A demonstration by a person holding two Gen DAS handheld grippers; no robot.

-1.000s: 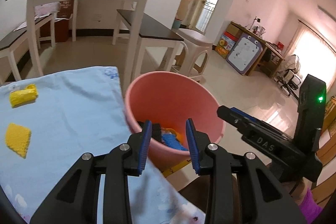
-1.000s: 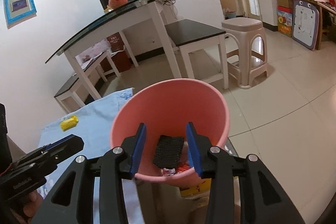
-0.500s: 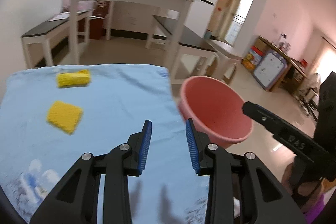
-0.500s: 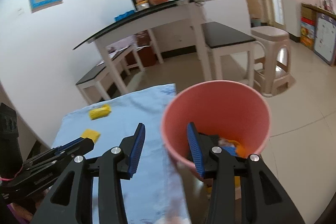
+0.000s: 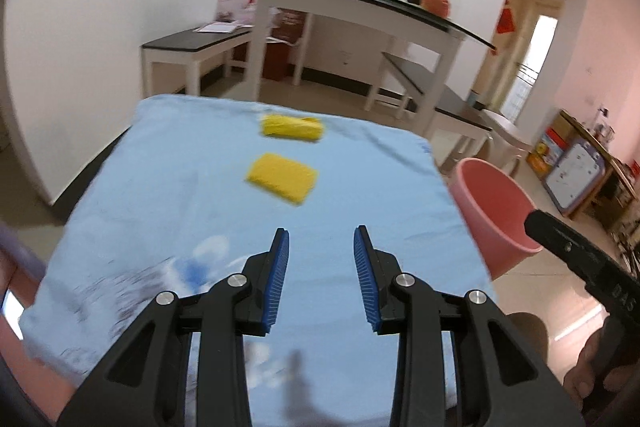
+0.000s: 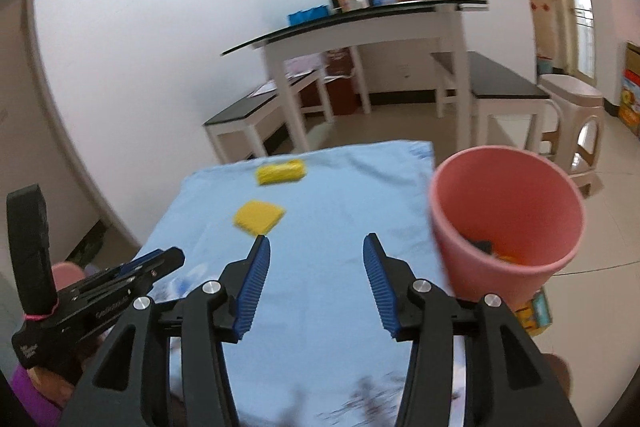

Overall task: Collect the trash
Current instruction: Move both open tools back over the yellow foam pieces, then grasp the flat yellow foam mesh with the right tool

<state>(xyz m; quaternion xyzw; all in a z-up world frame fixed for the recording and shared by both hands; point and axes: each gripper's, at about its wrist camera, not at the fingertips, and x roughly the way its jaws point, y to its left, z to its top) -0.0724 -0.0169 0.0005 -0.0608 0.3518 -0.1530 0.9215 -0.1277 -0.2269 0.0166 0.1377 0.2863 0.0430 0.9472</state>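
A flat yellow sponge [image 5: 282, 177] and a yellow crumpled wrapper [image 5: 291, 126] lie on the light blue cloth [image 5: 168, 187], the wrapper farther back. Both also show in the right wrist view, the sponge [image 6: 258, 216] and the wrapper [image 6: 280, 172]. A pink bin [image 6: 506, 223] stands off the cloth's right edge with dark and orange trash inside; it also shows in the left wrist view [image 5: 494, 215]. My left gripper [image 5: 321, 259] is open and empty, above the cloth short of the sponge. My right gripper [image 6: 316, 265] is open and empty, left of the bin.
A white table with a glass top [image 5: 360, 11] and dark benches [image 5: 192, 43] stand behind the cloth. A plastic stool [image 6: 572, 115] stands behind the bin. The cloth [image 6: 340, 227] ends near the bin. The left gripper [image 6: 100, 295] shows low left in the right wrist view.
Both grippers have swung left, away from above the bin and over the cloth. The yellow pieces now lie ahead of the fingers. Both stayed open and empty.
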